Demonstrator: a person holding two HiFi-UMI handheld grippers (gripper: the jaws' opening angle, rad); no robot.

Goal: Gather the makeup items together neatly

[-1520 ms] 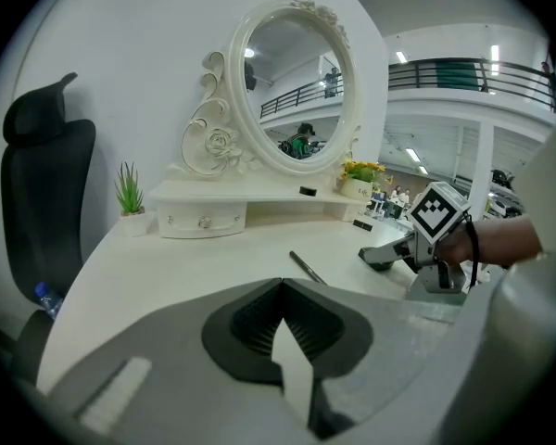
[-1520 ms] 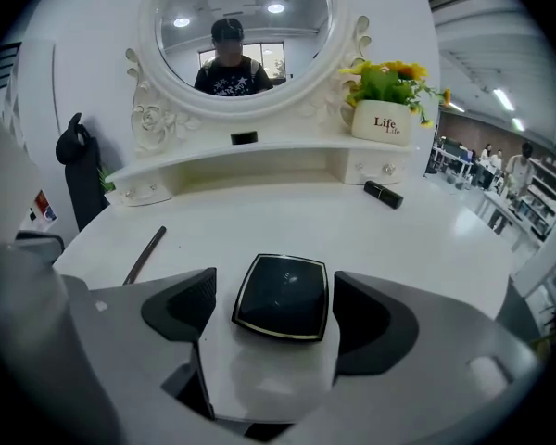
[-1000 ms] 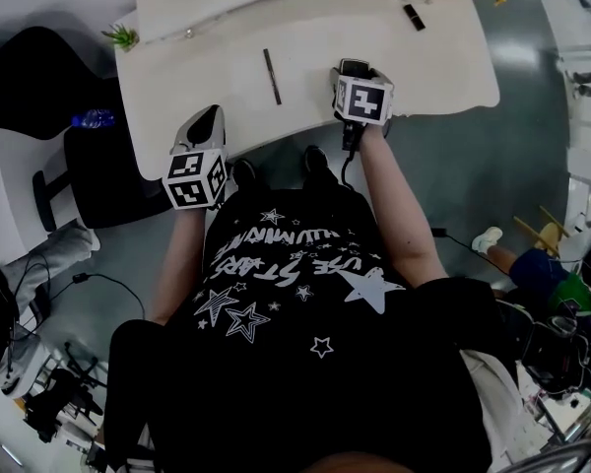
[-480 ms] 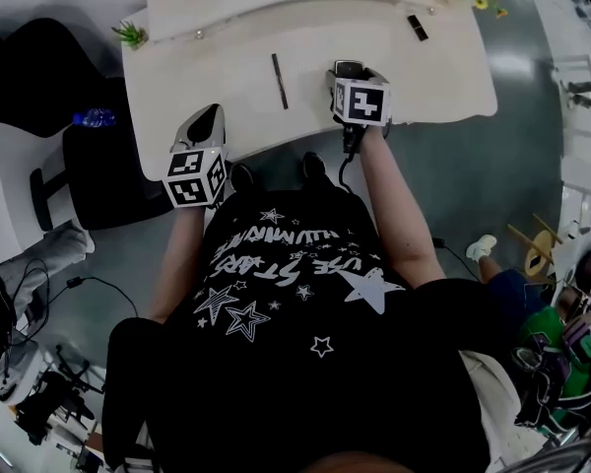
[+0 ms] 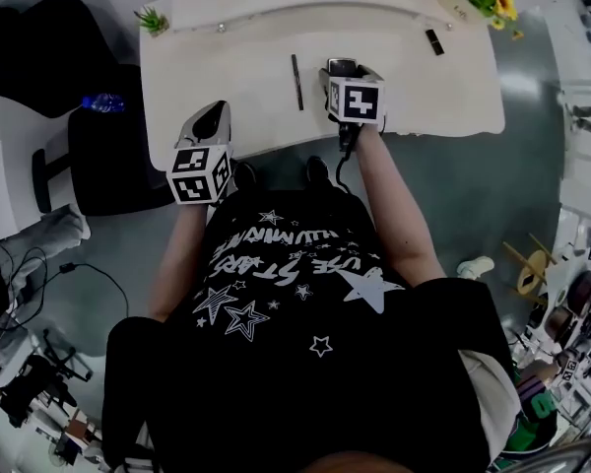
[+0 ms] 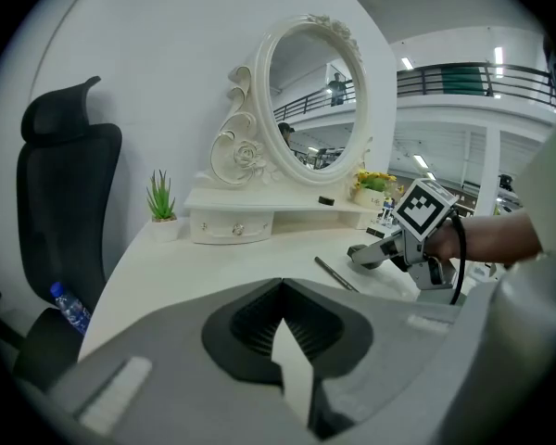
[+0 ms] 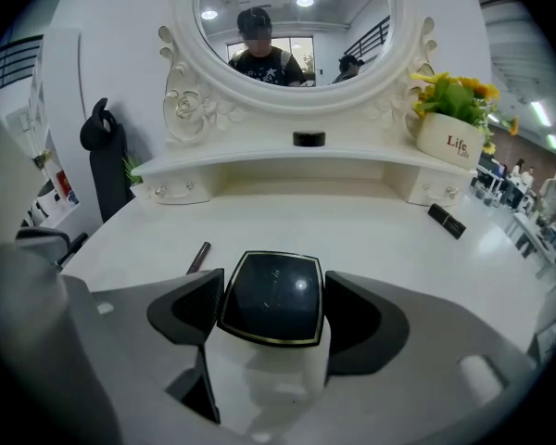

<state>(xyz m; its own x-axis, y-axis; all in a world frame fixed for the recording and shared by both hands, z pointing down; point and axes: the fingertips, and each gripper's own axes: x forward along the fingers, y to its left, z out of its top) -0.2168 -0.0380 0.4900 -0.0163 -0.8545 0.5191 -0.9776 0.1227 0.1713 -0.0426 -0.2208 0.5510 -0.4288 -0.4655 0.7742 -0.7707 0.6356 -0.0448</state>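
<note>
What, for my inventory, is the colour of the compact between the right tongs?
The compact is glossy black with a thin gold rim, clearest in right gripper view.

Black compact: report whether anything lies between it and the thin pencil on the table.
Nothing visible does. The right gripper holds the black compact; only bare table lies between it and the thin pencil.

Bare tabletop (image 7: pixel 334 225) between pencil (image 7: pixel 199 257) and lipstick (image 7: pixel 446 221), mirror shelf (image 7: pixel 287 165) behind
</note>
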